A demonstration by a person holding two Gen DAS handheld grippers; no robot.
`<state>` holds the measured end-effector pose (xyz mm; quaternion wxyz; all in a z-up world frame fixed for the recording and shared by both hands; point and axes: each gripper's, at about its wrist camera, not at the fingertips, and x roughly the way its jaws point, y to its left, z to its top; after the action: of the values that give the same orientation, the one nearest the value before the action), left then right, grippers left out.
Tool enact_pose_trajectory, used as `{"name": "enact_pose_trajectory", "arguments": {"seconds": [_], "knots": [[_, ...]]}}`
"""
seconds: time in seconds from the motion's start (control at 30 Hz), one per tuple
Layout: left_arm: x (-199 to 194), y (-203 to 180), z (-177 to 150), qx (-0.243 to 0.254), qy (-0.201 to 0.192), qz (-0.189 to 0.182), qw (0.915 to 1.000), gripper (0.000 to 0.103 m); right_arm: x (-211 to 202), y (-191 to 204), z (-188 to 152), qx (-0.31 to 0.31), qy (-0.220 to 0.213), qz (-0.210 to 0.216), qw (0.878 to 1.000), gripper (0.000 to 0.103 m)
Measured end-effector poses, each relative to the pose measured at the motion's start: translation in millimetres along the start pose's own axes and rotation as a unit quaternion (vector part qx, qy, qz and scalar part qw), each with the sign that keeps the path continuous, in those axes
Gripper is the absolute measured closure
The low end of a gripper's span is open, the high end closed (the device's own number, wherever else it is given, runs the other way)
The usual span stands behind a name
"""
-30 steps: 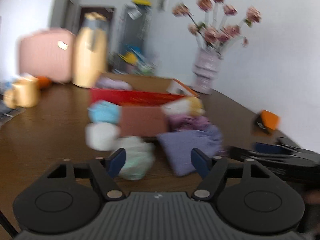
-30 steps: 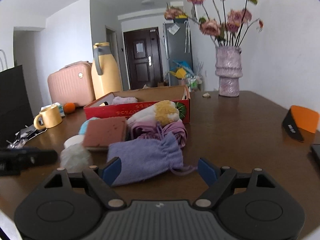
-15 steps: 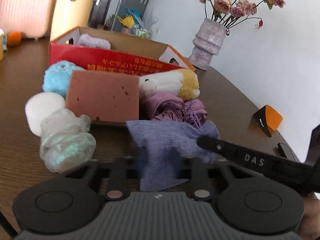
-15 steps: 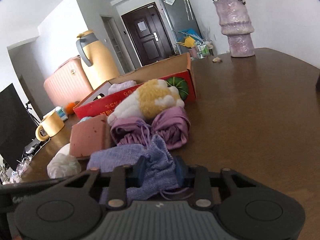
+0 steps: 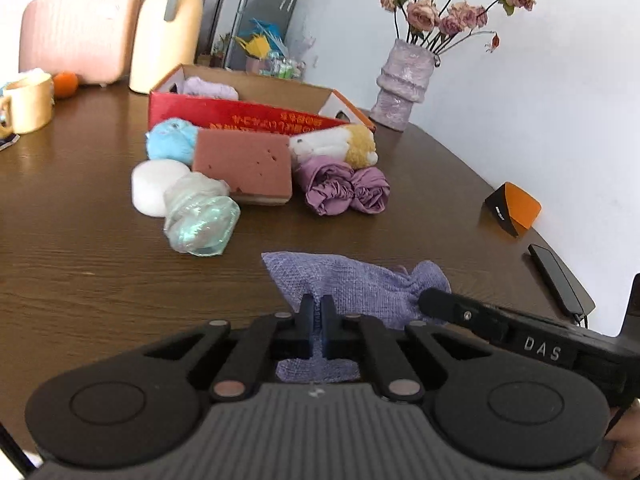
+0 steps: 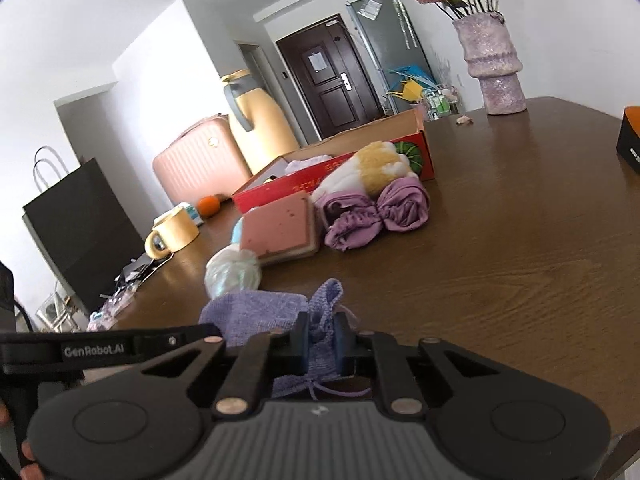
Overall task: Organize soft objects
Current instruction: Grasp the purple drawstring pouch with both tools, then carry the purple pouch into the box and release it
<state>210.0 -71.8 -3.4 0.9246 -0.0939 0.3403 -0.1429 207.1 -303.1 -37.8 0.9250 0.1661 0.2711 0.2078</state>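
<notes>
Both claws are closed tight on the same lavender drawstring pouch (image 5: 356, 288), which lies flat on the dark wooden worktop (image 5: 80, 264) right at their tips. The left claw (image 5: 318, 312) has its jaws pinched nearly together on the pouch's plain bottom edge, with cloth bunched underneath them. The right claw (image 6: 321, 334) grips the gathered neck end, a fold of fabric squeezed between its pads and the drawstring trailing back beneath it. In the left wrist view the right claw's black finger reaches in from the right onto the puckered mouth of the pouch.

Just beyond the left claw, slightly to the left, lies a shiny pale-green bundle (image 5: 202, 220), touching a white round puff (image 5: 154, 184) behind it. Further ahead a reddish-brown sponge (image 5: 244, 166) leans against the pile, with a fluffy blue ball (image 5: 170, 140) at its left and a rolled purple cloth (image 5: 344, 188) at its right. A white and yellow plush (image 5: 340, 146) rests above the purple roll, against a red cardboard box (image 5: 248, 118) that holds a pale lilac cloth (image 5: 208, 88).

Farther right of the claws an orange and black wedge (image 5: 514, 208) sits near the worktop's edge. Beyond the box stand a purple vase of dried roses (image 5: 404, 84), a cream jug (image 5: 166, 36), a pink suitcase (image 5: 78, 28), an orange (image 5: 66, 84) and a yellow mug (image 5: 28, 106)
</notes>
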Motion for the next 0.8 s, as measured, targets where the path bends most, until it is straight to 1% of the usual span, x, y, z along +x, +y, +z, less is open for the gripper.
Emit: {"name": "enact_pose_trajectory", "arguments": {"seconds": [0.2,0.27,0.33,0.4,0.47,0.57,0.63,0.67,0.7,0.73,0.77,0.8], "knots": [[-24.9,2.2,-4.1,0.008,-0.031,-0.001,0.9995,0.099,-9.4,18.2,3.8,-0.015,-0.02,0.001,1.0,0.092],[-30.3,5.6,1.3,0.012,-0.043,-0.006,0.999,0.099,-11.5,25.5,6.4,-0.021,-0.029,0.0,0.999,0.092],[-31.6,9.3,13.6,0.018,-0.053,-0.014,0.9983,0.099,-11.4,31.5,14.6,-0.024,-0.039,0.0,0.999,0.092],[-31.1,17.7,36.8,0.022,-0.068,-0.033,0.9969,0.099,-4.7,38.1,31.8,-0.033,-0.053,-0.001,0.998,0.092],[-25.1,27.5,71.2,0.033,-0.082,-0.047,0.995,0.099,9.3,42.8,56.7,-0.046,-0.07,0.0,0.997,0.092],[1.1,50.7,138.3,0.029,-0.078,-0.052,0.9952,0.099,47.0,46.1,111.9,-0.047,-0.081,0.018,0.995,0.092],[26.4,66.7,186.2,0.024,-0.08,-0.038,0.9957,0.099,84.6,46.5,153.3,-0.049,-0.072,0.021,0.996,0.092],[38.8,71.4,203.3,0.032,-0.077,-0.037,0.9958,0.099,106.2,45.9,172.6,-0.045,-0.068,0.015,0.997,0.092],[56.6,78.1,224.6,0.037,-0.074,-0.027,0.9962,0.099,131.2,47.9,191.1,-0.055,-0.06,-0.002,0.997,0.092],[74.2,86.0,241.2,0.027,-0.065,-0.015,0.9974,0.099,157.7,49.2,207.2,-0.066,-0.047,-0.011,0.997,0.092],[95.4,92.7,256.7,0.03,-0.051,-0.004,0.9983,0.099,178.7,48.2,218.4,-0.066,-0.036,-0.018,0.997,0.092],[110.8,98.9,266.4,0.029,-0.044,0.008,0.9986,0.099,206.4,44.2,231.1,-0.056,-0.013,-0.03,0.998,0.092]]}}
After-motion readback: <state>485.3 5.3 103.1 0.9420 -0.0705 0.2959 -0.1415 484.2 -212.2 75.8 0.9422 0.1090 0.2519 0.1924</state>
